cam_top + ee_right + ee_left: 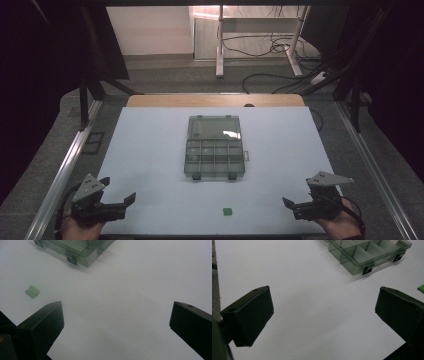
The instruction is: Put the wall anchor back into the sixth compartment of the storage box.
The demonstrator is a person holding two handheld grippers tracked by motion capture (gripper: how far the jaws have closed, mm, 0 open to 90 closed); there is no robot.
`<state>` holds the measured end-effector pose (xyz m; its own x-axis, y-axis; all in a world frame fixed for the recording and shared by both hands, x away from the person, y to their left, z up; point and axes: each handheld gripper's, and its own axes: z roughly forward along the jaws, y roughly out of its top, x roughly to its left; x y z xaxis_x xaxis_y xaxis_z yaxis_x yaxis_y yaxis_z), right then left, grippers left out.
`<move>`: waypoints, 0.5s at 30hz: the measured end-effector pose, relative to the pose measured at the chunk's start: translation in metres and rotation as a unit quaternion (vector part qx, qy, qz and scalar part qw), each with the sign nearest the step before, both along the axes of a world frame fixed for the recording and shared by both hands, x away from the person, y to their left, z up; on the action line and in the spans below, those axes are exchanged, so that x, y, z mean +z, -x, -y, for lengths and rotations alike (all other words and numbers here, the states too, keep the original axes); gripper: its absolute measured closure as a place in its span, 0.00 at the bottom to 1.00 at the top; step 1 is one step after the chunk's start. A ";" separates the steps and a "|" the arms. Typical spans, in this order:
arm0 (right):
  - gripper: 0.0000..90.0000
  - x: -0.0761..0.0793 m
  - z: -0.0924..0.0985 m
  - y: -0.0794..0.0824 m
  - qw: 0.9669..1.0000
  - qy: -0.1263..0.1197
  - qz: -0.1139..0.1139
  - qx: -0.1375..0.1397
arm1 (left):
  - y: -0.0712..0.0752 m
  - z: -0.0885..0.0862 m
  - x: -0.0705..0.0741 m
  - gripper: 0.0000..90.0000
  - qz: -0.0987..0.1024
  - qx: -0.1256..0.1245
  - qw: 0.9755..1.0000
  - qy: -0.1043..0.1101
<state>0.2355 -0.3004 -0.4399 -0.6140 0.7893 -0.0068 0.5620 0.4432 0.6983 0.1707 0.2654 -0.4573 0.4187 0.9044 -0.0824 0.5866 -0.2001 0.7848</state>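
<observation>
A clear grey compartment box lies in the middle of the white table, its lid folded back and two black latches at its near side. A small green block rests near the front edge, between the two hands. My left gripper sits open at the near left corner, with nothing between its jaws. My right gripper sits open at the near right. In the left gripper view, the gripper faces the box and the green block. In the right gripper view, the gripper faces the block and the box.
A wooden strip borders the table's far edge. Metal rails run along both sides. Beyond stand a white table frame and loose cables on the floor. Bare white surface surrounds the box.
</observation>
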 end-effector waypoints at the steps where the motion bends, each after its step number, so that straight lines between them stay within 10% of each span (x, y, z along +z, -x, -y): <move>1: 0.00 0.000 -0.002 0.000 1.000 0.003 0.001 0.001 | 0.000 -0.001 0.000 0.02 -0.001 0.001 1.000 0.002; 15: 0.00 -0.001 -0.020 -0.009 0.999 0.010 -0.006 0.034 | -0.002 0.002 0.000 0.00 -0.005 -0.006 1.000 -0.003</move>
<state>0.2447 -0.2803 -0.4411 -0.6664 0.7454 -0.0154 0.5377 0.4948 0.6827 0.1723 0.2631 -0.4576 0.4290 0.8996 -0.0813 0.5915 -0.2117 0.7780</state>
